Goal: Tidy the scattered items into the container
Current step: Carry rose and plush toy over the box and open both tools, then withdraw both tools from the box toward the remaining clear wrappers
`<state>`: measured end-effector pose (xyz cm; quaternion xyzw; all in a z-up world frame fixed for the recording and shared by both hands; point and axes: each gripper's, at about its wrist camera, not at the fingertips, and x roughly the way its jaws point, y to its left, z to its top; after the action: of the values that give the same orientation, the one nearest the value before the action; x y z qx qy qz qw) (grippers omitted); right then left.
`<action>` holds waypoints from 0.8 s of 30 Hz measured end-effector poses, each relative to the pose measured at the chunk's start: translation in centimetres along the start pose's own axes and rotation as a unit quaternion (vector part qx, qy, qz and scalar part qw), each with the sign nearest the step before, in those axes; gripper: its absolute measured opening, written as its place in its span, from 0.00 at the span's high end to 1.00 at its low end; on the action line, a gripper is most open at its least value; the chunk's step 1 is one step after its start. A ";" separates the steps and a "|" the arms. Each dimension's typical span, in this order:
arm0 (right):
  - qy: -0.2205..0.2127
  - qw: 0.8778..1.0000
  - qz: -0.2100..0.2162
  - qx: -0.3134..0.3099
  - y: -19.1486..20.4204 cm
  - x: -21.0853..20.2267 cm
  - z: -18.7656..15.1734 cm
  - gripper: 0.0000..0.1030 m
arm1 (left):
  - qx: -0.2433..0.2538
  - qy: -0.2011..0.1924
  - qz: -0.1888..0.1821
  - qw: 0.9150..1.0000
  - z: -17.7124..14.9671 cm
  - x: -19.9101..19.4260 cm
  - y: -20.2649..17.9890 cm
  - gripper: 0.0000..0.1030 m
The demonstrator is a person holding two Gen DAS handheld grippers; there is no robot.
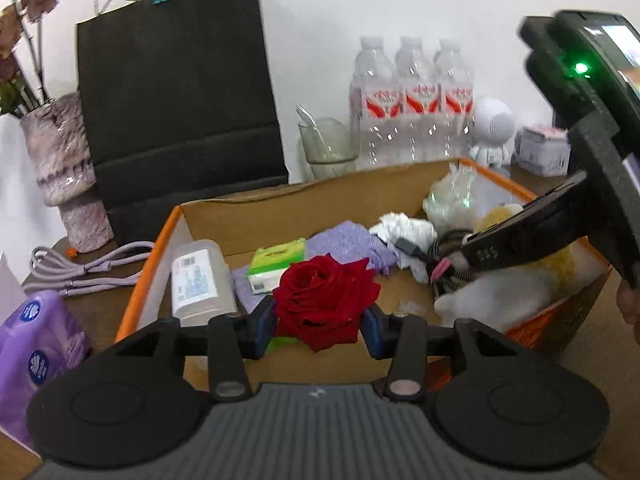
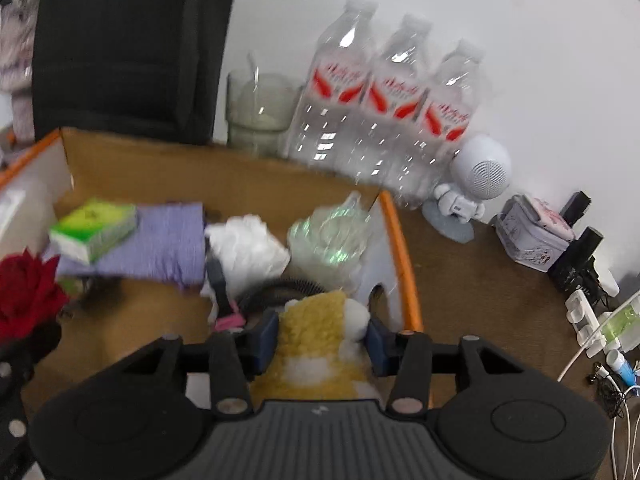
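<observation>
Most of the scattered items are already seen inside the box (image 1: 248, 216): a clear case (image 1: 202, 280), a tissue pack (image 1: 276, 264), a purple cloth (image 1: 352, 244), a crumpled white wad (image 1: 404, 228), a plastic bag (image 1: 452, 196) and a coiled cable (image 1: 444, 240). Two more are being brought in. A rose (image 1: 326, 300) is held over the box's near edge between the pads of the left gripper (image 1: 320, 322), which appear to be clenched on it. A yellow and white plush toy (image 2: 320, 328) is framed by the right gripper (image 2: 322, 334) at the box's right end; the jaws flank it closely, but whether they are pressing on it or have let go cannot be told. Left outside, as far as can be seen, are a purple cable (image 1: 88, 268) and a purple pack (image 1: 36, 356) on the table (image 2: 480, 280) to the left of the box. The task is judged well advanced, with both carried items to be released and those two perhaps to be fetched.
</observation>
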<state>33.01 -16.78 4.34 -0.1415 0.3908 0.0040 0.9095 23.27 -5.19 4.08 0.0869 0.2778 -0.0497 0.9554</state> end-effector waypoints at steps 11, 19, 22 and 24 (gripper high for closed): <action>0.014 0.985 0.114 0.126 -4.6 -1.4 0.1 0.27 | -0.025 -0.006 -0.036 0.999 1.0 -0.2 1.6 0.31; 0.014 0.962 0.190 0.196 -7.7 -5.2 -1.7 0.26 | -0.089 0.007 -0.043 0.995 2.0 -4.9 4.7 0.21; -0.001 0.962 0.195 0.194 -7.9 -7.5 -2.7 0.26 | -0.106 0.010 -0.034 0.994 2.0 -7.2 5.7 0.18; -0.023 0.964 0.188 0.184 -7.8 -9.3 -3.6 0.25 | -0.114 -0.006 -0.014 0.993 1.5 -9.1 6.0 0.12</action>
<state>24.96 -24.20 10.59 0.1048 0.3831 0.1059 0.9116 17.28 0.87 11.01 -0.0268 0.2766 -0.0318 0.9601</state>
